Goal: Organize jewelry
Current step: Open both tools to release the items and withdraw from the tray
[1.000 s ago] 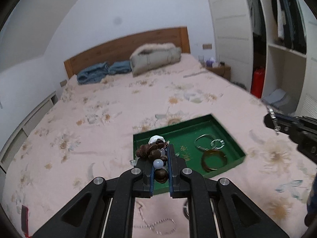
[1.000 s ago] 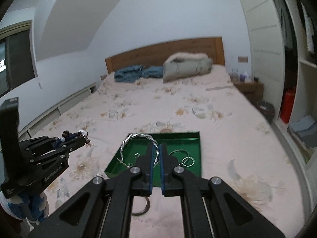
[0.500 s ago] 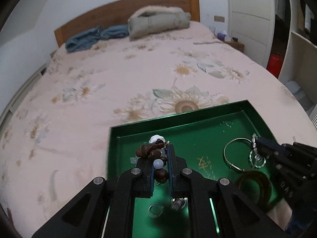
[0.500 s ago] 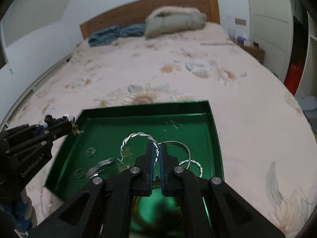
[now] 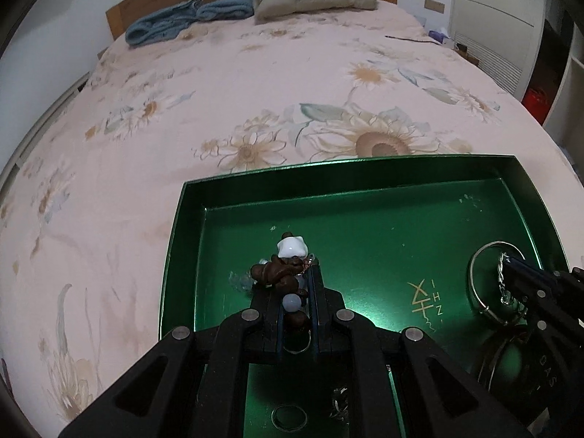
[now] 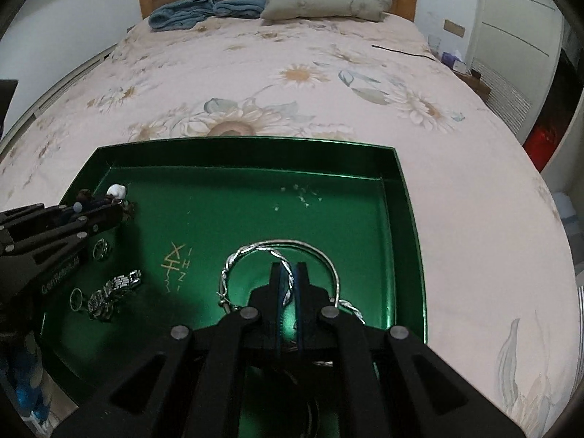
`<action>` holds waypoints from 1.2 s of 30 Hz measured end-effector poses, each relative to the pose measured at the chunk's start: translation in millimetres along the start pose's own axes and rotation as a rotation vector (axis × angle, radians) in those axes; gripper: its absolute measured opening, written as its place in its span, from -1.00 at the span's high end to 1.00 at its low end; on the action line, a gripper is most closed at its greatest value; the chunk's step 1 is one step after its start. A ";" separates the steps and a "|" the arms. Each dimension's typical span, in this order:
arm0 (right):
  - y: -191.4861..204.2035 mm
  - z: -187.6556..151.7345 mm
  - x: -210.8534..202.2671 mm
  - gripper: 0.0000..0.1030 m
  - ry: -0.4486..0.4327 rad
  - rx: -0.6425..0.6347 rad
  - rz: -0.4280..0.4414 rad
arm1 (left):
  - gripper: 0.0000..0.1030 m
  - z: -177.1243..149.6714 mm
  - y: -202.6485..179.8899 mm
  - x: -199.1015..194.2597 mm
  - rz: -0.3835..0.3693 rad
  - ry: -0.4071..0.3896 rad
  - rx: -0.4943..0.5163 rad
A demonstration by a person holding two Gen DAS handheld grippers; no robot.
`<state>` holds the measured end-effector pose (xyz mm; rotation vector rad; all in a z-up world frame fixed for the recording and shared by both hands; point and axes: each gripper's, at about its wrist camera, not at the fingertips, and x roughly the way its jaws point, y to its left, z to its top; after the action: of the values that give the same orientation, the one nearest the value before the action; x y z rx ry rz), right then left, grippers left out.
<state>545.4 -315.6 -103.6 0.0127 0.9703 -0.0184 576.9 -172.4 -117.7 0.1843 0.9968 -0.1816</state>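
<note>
Grippers (both clamped) hold beaded bracelet (image 5: pixel 288 277) and twisted bangle (image 6: pixel 255 252) over green tray (image 6: pixel 401 197).

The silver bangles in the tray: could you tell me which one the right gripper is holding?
The twisted rope-pattern bangle, pinched between the right gripper's fingers. The plain smooth bangle lies loose in the green tray.

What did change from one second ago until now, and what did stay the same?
Both grippers came down over the green tray. The left gripper still clamps the bead bracelet; the right gripper still clamps the twisted silver bangle. Nothing was released.
</note>
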 end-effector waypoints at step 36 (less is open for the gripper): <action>16.1 -88.3 -319.1 0.40 -0.331 -0.018 0.079 | -0.26 -124.8 85.8 -328.4 -0.016 -0.309 -0.052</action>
<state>292.7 -294.7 109.9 0.0301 0.6380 0.0595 321.3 -37.8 99.8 0.0971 0.6954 -0.1926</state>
